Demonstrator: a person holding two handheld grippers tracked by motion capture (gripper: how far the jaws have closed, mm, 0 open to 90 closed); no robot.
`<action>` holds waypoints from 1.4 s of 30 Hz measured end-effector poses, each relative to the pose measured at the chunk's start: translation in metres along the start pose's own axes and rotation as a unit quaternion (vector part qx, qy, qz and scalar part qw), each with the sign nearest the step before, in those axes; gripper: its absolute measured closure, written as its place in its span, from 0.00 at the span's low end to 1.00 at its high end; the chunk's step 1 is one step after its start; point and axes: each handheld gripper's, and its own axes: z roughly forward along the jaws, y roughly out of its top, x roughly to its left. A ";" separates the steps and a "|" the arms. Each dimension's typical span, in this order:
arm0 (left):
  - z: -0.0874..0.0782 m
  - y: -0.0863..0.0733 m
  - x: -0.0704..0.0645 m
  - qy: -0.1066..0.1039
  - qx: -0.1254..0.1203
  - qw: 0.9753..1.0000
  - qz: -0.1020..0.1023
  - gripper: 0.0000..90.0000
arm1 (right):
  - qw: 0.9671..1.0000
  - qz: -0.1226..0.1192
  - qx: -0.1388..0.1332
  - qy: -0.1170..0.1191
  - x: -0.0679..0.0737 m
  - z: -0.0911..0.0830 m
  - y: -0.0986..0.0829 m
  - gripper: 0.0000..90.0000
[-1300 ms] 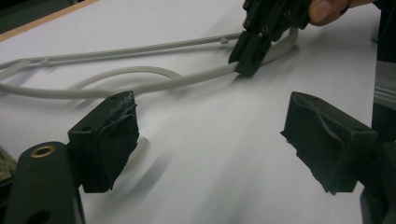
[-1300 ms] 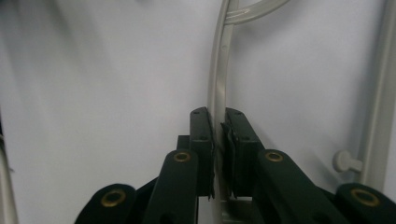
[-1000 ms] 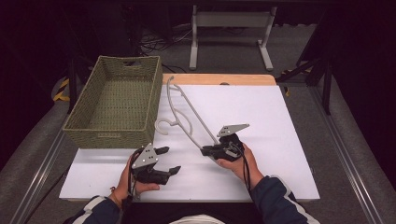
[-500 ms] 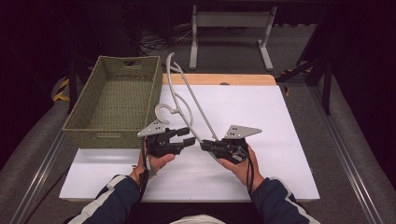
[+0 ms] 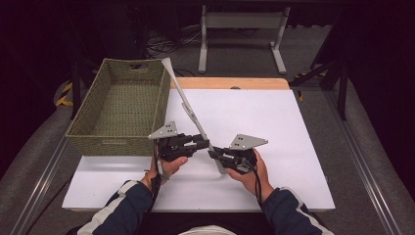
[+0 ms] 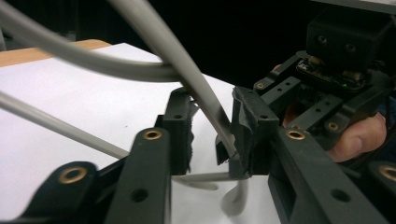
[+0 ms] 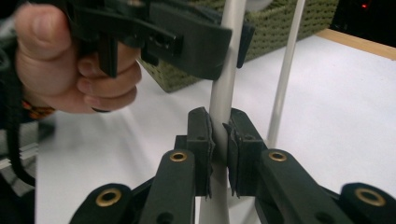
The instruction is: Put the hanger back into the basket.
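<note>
A grey plastic hanger is lifted off the white table top, its far end over the basket's right rim. My right gripper is shut on its lower arm; in the right gripper view the pads of that gripper squeeze the grey bar. My left gripper sits just left of it, open. In the left gripper view the hanger arm runs between the spread jaws of the left gripper, close to the right pad. The right gripper is behind.
A green woven basket stands at the table's left, with nothing inside. A wooden strip edges the far side. Metal stand legs are on the floor beyond. The left gripper and the hand holding it show near the basket.
The hanger lay flat on the table and is now raised, tilted toward the basket. The left gripper moved from the front left up to the hanger beside the right gripper.
</note>
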 end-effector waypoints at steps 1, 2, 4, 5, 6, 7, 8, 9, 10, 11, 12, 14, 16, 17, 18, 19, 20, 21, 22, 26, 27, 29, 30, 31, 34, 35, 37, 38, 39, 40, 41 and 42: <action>0.000 0.001 0.000 -0.005 -0.001 1.000 -0.004 0.78 | 1.000 -0.008 0.002 -0.006 0.002 0.000 0.001 0.90; 0.000 0.002 0.001 -0.008 -0.004 1.000 -0.006 0.79 | 1.000 -0.017 0.005 -0.013 0.005 0.000 0.002 0.90; 0.001 0.002 0.000 -0.012 -0.006 1.000 -0.007 0.81 | 1.000 -0.025 0.005 -0.018 0.006 0.001 0.002 0.89; 0.002 0.004 0.000 -0.016 -0.008 1.000 -0.008 0.82 | 0.999 -0.027 0.003 -0.021 0.008 0.000 0.003 0.89; 0.003 0.005 -0.001 -0.022 -0.009 1.000 -0.011 0.83 | 0.999 -0.028 0.002 -0.020 0.008 0.000 0.002 0.88; 0.002 0.006 -0.001 -0.022 -0.009 1.000 -0.012 0.84 | 0.999 -0.029 0.001 -0.018 0.009 -0.001 0.003 0.85; 0.003 0.007 -0.002 -0.024 -0.008 1.000 -0.011 0.85 | 0.999 -0.031 -0.001 -0.018 0.010 -0.002 0.003 0.83; 0.003 0.007 -0.002 -0.024 -0.008 1.000 -0.011 0.86 | 0.999 -0.031 -0.001 -0.018 0.010 -0.002 0.003 0.83; 0.003 0.009 -0.003 -0.025 -0.008 1.000 -0.009 0.86 | 0.999 -0.038 0.000 -0.024 0.013 -0.002 0.003 0.79; 0.003 0.011 -0.005 -0.030 -0.008 0.999 -0.007 0.87 | 0.998 -0.048 0.002 -0.031 0.016 -0.002 0.004 0.77; 0.004 0.012 -0.006 -0.029 -0.006 1.000 -0.002 0.88 | 0.997 -0.061 0.006 -0.039 0.020 -0.002 0.005 0.74; 0.005 0.014 -0.007 -0.031 -0.008 0.999 0.001 0.90 | 0.997 -0.069 0.015 -0.041 0.022 -0.004 0.005 0.72; 0.006 0.015 -0.008 -0.026 -0.005 1.000 0.007 0.91 | 0.997 -0.073 0.014 -0.038 0.024 -0.006 0.006 0.71; 0.007 0.016 -0.009 -0.023 -0.004 1.000 0.007 0.91 | 0.996 -0.075 0.016 -0.036 0.024 -0.007 0.006 0.71; 0.007 0.016 -0.009 -0.018 0.001 1.000 0.007 0.91 | 0.997 -0.075 0.017 -0.034 0.025 -0.007 0.006 0.71; 0.008 0.015 -0.008 -0.017 0.003 1.000 0.005 0.91 | 0.997 -0.075 0.018 -0.025 0.025 -0.006 0.006 0.73; 0.008 0.015 -0.008 -0.012 0.005 1.000 0.006 0.91 | 0.997 -0.075 0.018 -0.019 0.026 -0.006 0.005 0.71; 0.008 0.015 -0.008 -0.010 0.004 1.000 0.007 0.91 | 0.997 -0.077 0.020 -0.016 0.028 -0.004 0.005 0.69; 0.008 0.015 -0.008 -0.004 0.005 1.000 0.008 0.91 | 0.996 -0.082 0.024 -0.016 0.029 -0.003 0.005 0.65; 0.003 0.019 -0.007 0.007 0.005 1.000 0.018 0.91 | 0.995 -0.089 0.035 -0.014 0.032 -0.007 0.001 0.57; 0.002 0.020 -0.007 0.012 0.003 1.000 0.021 0.91 | 0.995 -0.090 0.036 -0.014 0.033 -0.010 -0.001 0.55; 0.000 0.022 -0.007 0.014 0.005 1.000 0.021 0.91 | 0.995 -0.096 0.037 -0.016 0.031 -0.014 -0.003 0.53; -0.001 0.024 -0.008 0.023 0.006 0.999 0.025 0.91 | 0.994 -0.098 0.035 -0.020 0.030 -0.020 -0.005 0.51; -0.002 0.027 -0.008 0.029 0.005 0.999 0.032 0.91 | 0.994 -0.098 0.034 -0.024 0.027 -0.027 -0.008 0.50; -0.006 0.038 -0.012 0.040 0.002 0.998 0.044 0.91 | 0.994 -0.089 0.033 -0.047 0.016 -0.046 -0.018 0.46; -0.006 0.038 -0.012 0.040 0.002 0.998 0.044 0.91 | 0.995 -0.085 0.032 -0.052 0.013 -0.050 -0.020 0.45; -0.008 0.052 -0.016 0.054 0.007 0.997 0.054 0.91 | 0.994 -0.077 0.033 -0.070 0.004 -0.059 -0.027 0.43; -0.009 0.056 -0.018 0.059 0.008 0.997 0.058 0.91 | 0.994 -0.072 0.035 -0.074 0.001 -0.061 -0.029 0.43; -0.009 0.056 -0.018 0.059 0.008 0.997 0.058 0.91 | 0.994 -0.072 0.035 -0.074 0.001 -0.061 -0.029 0.43; -0.010 0.062 -0.020 0.067 0.008 0.996 0.065 0.91 | 0.994 -0.066 0.038 -0.080 -0.003 -0.065 -0.031 0.41; -0.011 0.067 -0.021 0.071 0.009 0.995 0.067 0.91 | 0.994 -0.060 0.038 -0.087 -0.008 -0.068 -0.034 0.40; -0.011 0.070 -0.021 0.076 0.008 0.994 0.072 0.91 | 0.993 -0.052 0.039 -0.096 -0.012 -0.072 -0.037 0.39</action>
